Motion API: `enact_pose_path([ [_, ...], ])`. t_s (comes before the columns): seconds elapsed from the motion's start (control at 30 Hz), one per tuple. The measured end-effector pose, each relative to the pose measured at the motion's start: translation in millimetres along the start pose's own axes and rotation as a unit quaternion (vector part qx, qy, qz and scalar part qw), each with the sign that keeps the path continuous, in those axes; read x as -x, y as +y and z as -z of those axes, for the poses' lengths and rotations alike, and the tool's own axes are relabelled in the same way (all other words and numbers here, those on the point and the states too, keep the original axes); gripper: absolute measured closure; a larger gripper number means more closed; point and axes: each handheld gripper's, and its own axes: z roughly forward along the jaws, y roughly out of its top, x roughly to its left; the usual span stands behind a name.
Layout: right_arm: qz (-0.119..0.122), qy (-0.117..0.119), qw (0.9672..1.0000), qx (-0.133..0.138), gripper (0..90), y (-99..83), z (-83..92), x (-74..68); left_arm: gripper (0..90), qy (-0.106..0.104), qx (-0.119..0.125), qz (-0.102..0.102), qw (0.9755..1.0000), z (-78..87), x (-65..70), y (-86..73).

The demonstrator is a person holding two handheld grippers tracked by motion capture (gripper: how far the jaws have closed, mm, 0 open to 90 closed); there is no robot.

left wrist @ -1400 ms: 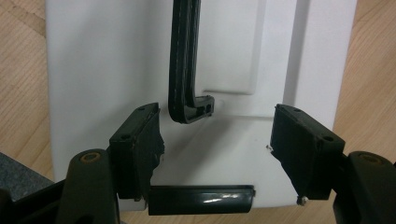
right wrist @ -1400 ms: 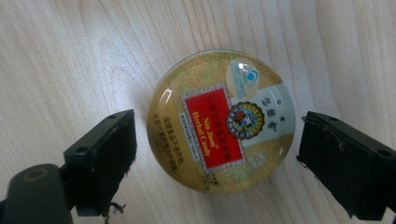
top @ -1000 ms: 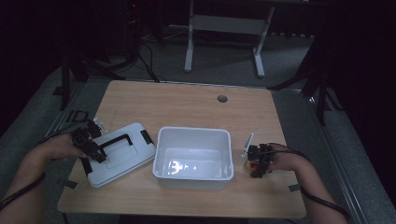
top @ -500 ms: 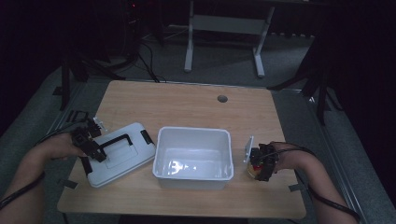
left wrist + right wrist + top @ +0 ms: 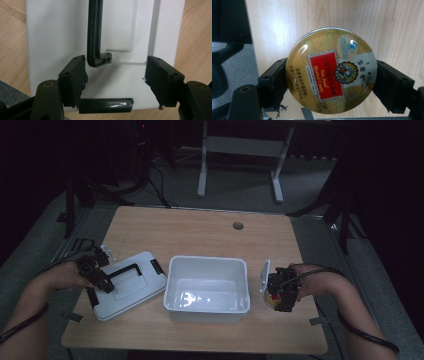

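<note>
One candy tin [image 5: 331, 70], clamped across its rim by the right gripper [image 5: 283, 290] just right of the white bin [image 5: 208, 307], should travel level over the wall; left gripper [image 5: 116, 82] rests open on the lid [image 5: 131, 287].

One round gold candy tin [image 5: 331, 70], one open white plastic bin [image 5: 208, 289], one white black-handled lid [image 5: 129, 285], all on one wooden tabletop [image 5: 200, 232].

The left tongs [image 5: 102, 282] point down with jaws standing apart, pressing on nothing, forearm coming in low behind them. The right tongs [image 5: 281, 296] are clamped on a round tin [image 5: 332, 70], one jaw at either side, forearm stretched out behind.
</note>
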Motion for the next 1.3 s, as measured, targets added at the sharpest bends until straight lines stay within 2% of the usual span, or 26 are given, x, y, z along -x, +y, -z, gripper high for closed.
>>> enact_pose_path([
  [0.17, 0.018, -0.009, 0.9997, 0.011, 19.9, 8.6, 21.2, -0.8, 33.1, 0.003, 0.000, -0.001, 1.0000, 1.2, 0.3, -0.1],
  [0.3, 0.020, -0.016, 0.9995, 0.017, 19.9, 16.8, 33.1, 0.0, 33.1, 0.005, 0.000, -0.001, 1.0000, 2.1, 0.5, 0.3],
  [0.37, 0.027, -0.022, 0.9991, 0.022, 19.9, 26.6, 44.6, 0.7, 33.1, 0.004, 0.000, -0.002, 1.0000, 1.7, 1.0, 0.6],
  [0.63, 0.035, -0.035, 0.9982, 0.035, 19.9, 48.5, 61.1, 3.3, 33.1, 0.007, -0.006, -0.005, 0.9999, -0.5, 2.0, 1.8],
  [0.77, 0.042, -0.043, 0.9970, 0.049, 19.9, 60.4, 65.7, 6.5, 33.1, 0.007, -0.004, -0.007, 0.9999, 0.4, 3.2, 3.2],
  [0.93, 0.054, -0.044, 0.9961, 0.054, 19.9, 76.7, 66.2, 10.7, 33.1, 0.009, -0.004, -0.009, 0.9999, 2.7, 4.3, 4.1],
  [1.13, 0.063, -0.058, 0.9945, 0.060, 20.0, 93.4, 61.7, 14.4, 33.1, 0.011, -0.004, -0.010, 0.9999, 1.9, 4.8, 4.1],
  [1.3, 0.062, -0.057, 0.9947, 0.059, 20.0, 105.7, 53.0, 19.0, 33.1, 0.011, -0.006, -0.013, 0.9998, 0.0, 5.3, 4.4],
])
